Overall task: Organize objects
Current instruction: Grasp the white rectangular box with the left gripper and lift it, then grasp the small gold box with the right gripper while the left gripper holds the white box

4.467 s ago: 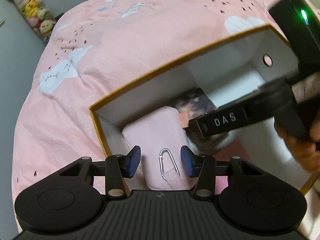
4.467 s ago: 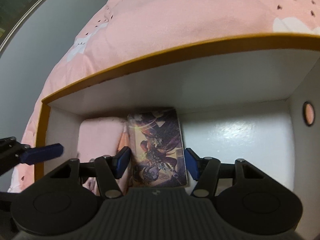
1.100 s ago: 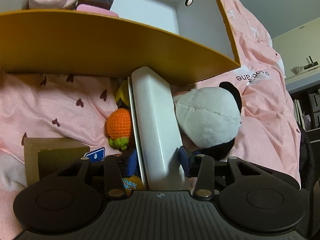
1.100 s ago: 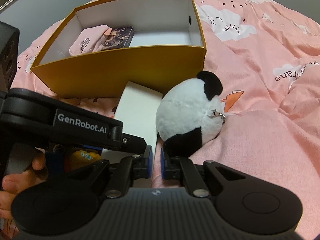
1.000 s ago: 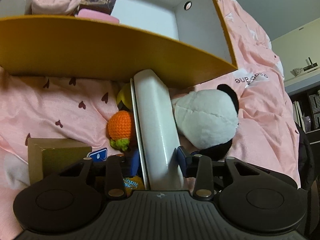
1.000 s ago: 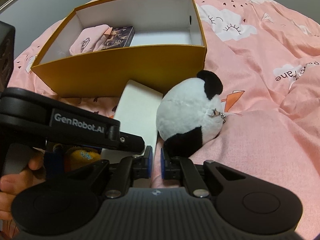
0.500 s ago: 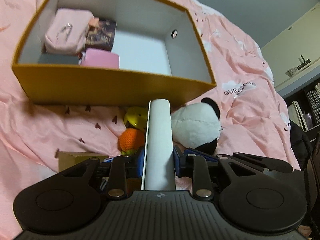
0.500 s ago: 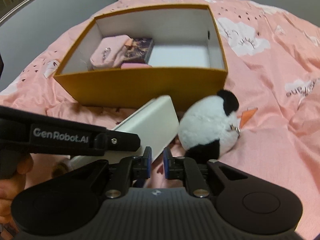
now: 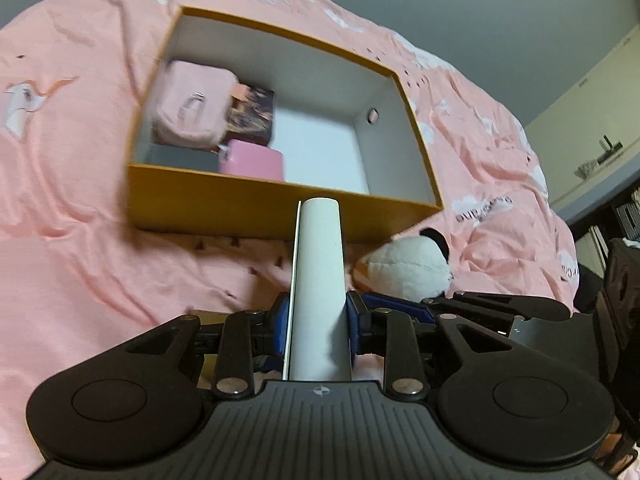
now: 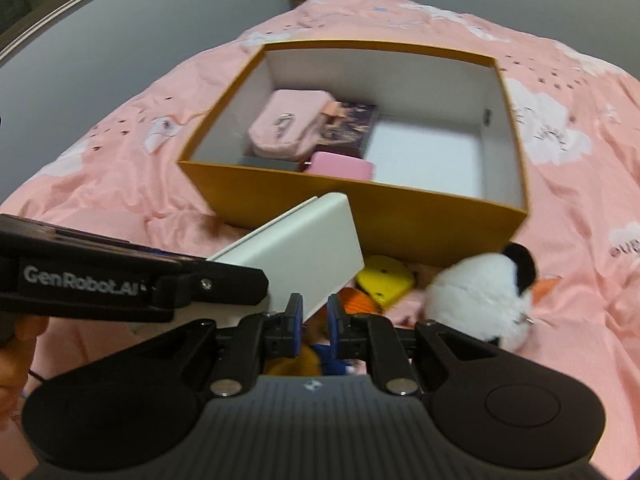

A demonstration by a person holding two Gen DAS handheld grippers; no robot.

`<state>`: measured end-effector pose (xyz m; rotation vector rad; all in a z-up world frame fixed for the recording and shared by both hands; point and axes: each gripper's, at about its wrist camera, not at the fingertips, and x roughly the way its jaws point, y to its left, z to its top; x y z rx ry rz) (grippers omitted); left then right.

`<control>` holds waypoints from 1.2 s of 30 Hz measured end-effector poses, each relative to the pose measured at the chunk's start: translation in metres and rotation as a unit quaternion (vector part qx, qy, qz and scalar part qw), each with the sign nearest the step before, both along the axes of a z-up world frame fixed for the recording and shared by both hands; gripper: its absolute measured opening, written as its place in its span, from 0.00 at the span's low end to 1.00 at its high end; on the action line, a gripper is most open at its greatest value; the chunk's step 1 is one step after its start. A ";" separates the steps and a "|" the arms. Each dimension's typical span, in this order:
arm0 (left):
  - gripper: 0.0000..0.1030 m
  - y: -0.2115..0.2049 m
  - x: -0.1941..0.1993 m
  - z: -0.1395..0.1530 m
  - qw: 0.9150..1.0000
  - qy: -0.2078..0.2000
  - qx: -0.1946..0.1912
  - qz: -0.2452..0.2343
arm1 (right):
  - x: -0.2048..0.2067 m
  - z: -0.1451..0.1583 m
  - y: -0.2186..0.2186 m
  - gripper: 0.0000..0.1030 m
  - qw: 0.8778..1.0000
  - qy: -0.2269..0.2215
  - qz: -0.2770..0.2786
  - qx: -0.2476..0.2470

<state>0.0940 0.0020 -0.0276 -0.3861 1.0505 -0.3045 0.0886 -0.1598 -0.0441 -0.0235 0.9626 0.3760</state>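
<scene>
My left gripper (image 9: 316, 320) is shut on a long white box (image 9: 318, 264), held on edge in the air in front of the mustard storage box (image 9: 280, 208). In the right wrist view the white box (image 10: 296, 256) slants up from the left gripper's fingers (image 10: 224, 284) toward the storage box (image 10: 400, 216). My right gripper (image 10: 314, 320) hovers just below the white box's lower corner, its jaws a narrow gap apart with nothing gripped. Inside the storage box lie a pink pouch (image 10: 288, 124), a picture box (image 10: 348, 124), a small pink case (image 10: 342, 166) and a grey item (image 9: 180, 156); its right half is bare.
A panda plush (image 10: 476, 300) lies on the pink bedspread right of the grippers. A yellow toy (image 10: 384, 276) and an orange crochet toy (image 10: 356, 300) sit under the white box. A hand (image 10: 16, 344) holds the left gripper. Shelves (image 9: 624, 216) stand at the far right.
Both grippers have risen. The left one closed on the white box and lifted it off the bedspread, uncovering the toys. The right jaws parted slightly.
</scene>
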 end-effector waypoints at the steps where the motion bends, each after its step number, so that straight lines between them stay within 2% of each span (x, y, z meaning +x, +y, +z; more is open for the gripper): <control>1: 0.31 0.006 -0.001 0.003 1.000 -0.003 0.000 0.006 | 0.002 0.000 0.003 0.15 1.000 0.003 0.008 0.003; 6: 0.31 0.034 -0.007 0.008 0.999 -0.010 0.011 0.032 | 0.010 -0.003 0.021 0.16 0.999 0.027 0.045 0.015; 9: 0.31 0.042 -0.010 0.002 0.999 -0.005 0.024 0.046 | 0.016 -0.010 0.031 0.23 0.997 0.049 0.062 0.019; 11: 0.31 0.047 -0.011 -0.001 0.998 -0.003 0.038 0.056 | 0.021 -0.015 0.036 0.24 0.995 0.066 0.066 0.019; 13: 0.31 0.051 -0.011 -0.006 0.997 0.001 0.049 0.061 | 0.026 -0.021 0.039 0.32 0.994 0.081 0.070 0.025; 15: 0.31 0.054 -0.011 -0.009 0.996 0.003 0.060 0.063 | 0.033 -0.029 0.043 0.34 0.992 0.099 0.076 0.025; 19: 0.31 0.055 -0.011 -0.014 0.995 0.008 0.072 0.067 | 0.036 -0.040 0.062 0.48 0.985 0.096 0.144 -0.022; 22: 0.31 0.053 -0.011 -0.020 0.995 0.015 0.073 0.066 | 0.033 -0.046 0.079 0.52 0.970 0.076 0.219 -0.078; 24: 0.31 0.050 -0.011 -0.024 0.995 0.020 0.074 0.063 | 0.030 -0.047 0.085 0.54 0.955 0.069 0.268 -0.105; 27: 0.31 0.047 -0.013 -0.027 0.995 0.021 0.081 0.061 | 0.028 -0.046 0.094 0.66 0.936 0.043 0.315 -0.149; 28: 0.31 0.046 -0.013 -0.027 0.994 0.020 0.084 0.061 | 0.027 -0.046 0.096 0.66 0.929 0.035 0.331 -0.162; 34: 0.31 0.041 -0.014 -0.028 0.993 0.017 0.099 0.056 | 0.026 -0.052 0.108 0.66 0.896 0.046 0.401 -0.184; 36: 0.31 0.044 -0.012 -0.031 0.993 0.026 0.094 0.060 | 0.026 -0.055 0.112 0.66 0.891 0.048 0.412 -0.183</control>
